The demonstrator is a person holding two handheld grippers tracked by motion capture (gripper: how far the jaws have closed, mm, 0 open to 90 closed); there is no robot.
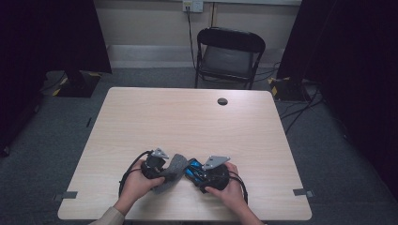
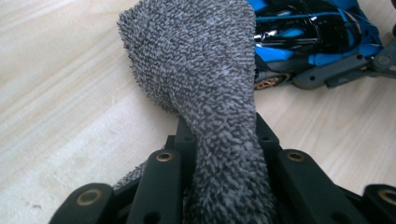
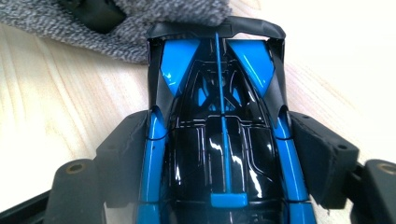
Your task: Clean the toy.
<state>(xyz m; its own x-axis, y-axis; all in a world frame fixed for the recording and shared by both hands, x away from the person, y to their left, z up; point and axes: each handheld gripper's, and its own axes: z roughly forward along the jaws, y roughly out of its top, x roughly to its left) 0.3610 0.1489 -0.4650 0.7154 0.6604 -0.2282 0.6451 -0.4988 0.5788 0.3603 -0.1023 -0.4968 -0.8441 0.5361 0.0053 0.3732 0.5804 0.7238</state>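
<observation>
High view: we see both hands low at the near edge of the wooden table (image 1: 187,117). The left gripper (image 1: 162,169) holds a grey cloth (image 1: 171,171); the right gripper (image 1: 199,172) holds a blue and black toy car (image 1: 193,168). Cloth and car sit side by side between the grippers, touching or very nearly; at this size we can't tell which. A black folding chair (image 1: 230,54) stands beyond the far edge, and a round cable hole (image 1: 222,101) is in the tabletop near it.

Left gripper view: the jaws are clamped tight on the cloth (image 2: 210,93), which bunches up between them and fans out ahead over the table (image 2: 70,93). The car (image 2: 308,37) lies at upper right, just beyond the cloth, one gold wheel showing, with the other gripper's jaw alongside it.

Right gripper view: the jaws stand wide, pads pressed against both flanks of the car (image 3: 219,140), pinching it. The car's far end meets the cloth (image 3: 116,32) at the top, and the cloth overlaps its black edge.
</observation>
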